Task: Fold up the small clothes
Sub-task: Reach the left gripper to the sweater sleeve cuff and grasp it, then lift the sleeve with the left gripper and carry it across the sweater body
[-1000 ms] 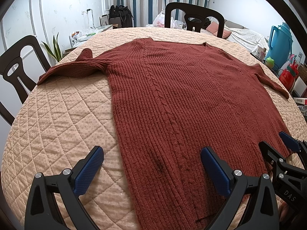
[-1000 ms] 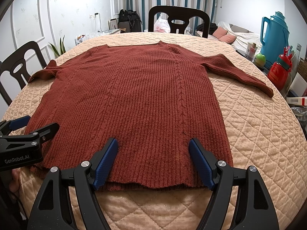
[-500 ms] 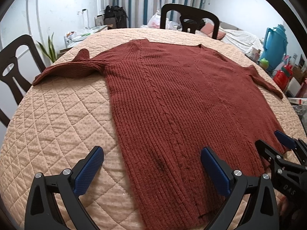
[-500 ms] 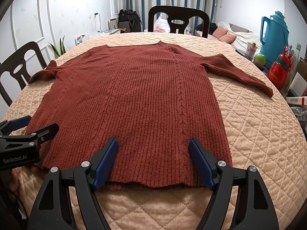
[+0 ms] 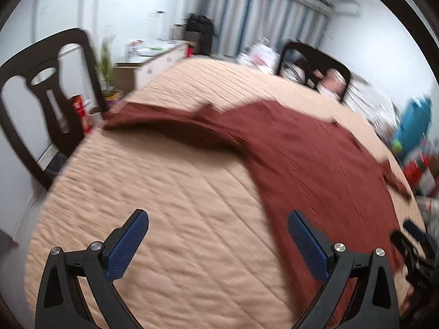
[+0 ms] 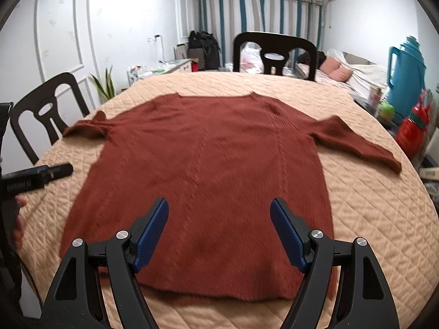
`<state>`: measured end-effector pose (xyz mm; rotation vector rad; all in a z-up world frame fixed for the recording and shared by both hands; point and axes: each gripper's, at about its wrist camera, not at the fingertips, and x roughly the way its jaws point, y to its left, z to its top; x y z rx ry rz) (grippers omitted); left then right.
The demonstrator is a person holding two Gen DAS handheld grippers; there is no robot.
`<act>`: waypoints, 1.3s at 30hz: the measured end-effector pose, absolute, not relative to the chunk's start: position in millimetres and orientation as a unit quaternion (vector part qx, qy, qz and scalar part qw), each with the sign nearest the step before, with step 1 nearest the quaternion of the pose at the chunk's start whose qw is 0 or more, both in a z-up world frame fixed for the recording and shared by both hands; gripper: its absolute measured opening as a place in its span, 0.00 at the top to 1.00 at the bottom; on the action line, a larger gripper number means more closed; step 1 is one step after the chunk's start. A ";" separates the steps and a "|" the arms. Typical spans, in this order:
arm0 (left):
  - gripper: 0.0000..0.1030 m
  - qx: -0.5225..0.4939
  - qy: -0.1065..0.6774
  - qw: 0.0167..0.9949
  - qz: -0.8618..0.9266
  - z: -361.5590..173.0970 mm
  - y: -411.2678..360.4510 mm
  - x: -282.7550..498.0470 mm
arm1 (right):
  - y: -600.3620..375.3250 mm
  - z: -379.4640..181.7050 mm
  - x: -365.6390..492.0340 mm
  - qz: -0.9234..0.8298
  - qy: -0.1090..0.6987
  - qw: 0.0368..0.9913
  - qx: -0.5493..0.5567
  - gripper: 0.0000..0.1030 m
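Observation:
A rust-red knitted sweater (image 6: pixel 214 170) lies flat on the quilted peach table cover (image 6: pixel 370 219), hem towards me, both sleeves spread out. My right gripper (image 6: pixel 219 227) hovers open above the hem with nothing between its blue pads. In the blurred left wrist view the sweater (image 5: pixel 315 159) fills the right half, its left sleeve (image 5: pixel 153 120) stretching to the table's left edge. My left gripper (image 5: pixel 218 244) is open and empty over the bare cover (image 5: pixel 164 205), left of the sweater's body. The left gripper (image 6: pixel 41 175) also shows at the left edge of the right wrist view.
Dark wooden chairs stand at the left (image 6: pixel 41 115) and the far side (image 6: pixel 274 52) of the round table. A teal jug (image 6: pixel 406 76) and a red bottle (image 6: pixel 411 134) sit off the right edge. A potted plant (image 6: pixel 105 85) stands by the left wall.
My left gripper has swung quickly to the left, off the sweater's hem and over the bare cover; its view is blurred. My right gripper has risen and drawn back a little.

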<state>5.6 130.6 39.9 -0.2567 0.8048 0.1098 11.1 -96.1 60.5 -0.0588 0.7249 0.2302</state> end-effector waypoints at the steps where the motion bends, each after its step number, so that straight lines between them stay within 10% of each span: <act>1: 0.01 -0.131 0.384 0.911 0.068 42.5 143.9 8.3 | -91.3 62.9 15.2 0.120 0.349 0.929 -0.027 0.26; 25: 0.33 -0.389 0.366 0.836 0.126 2.9 275.2 84.0 | -28.8 51.1 65.0 0.169 0.385 0.907 -0.033 0.26; 39: 0.89 -0.420 0.343 0.830 0.132 0.3 281.5 90.8 | -28.3 49.0 67.1 0.171 0.389 0.905 -0.030 0.26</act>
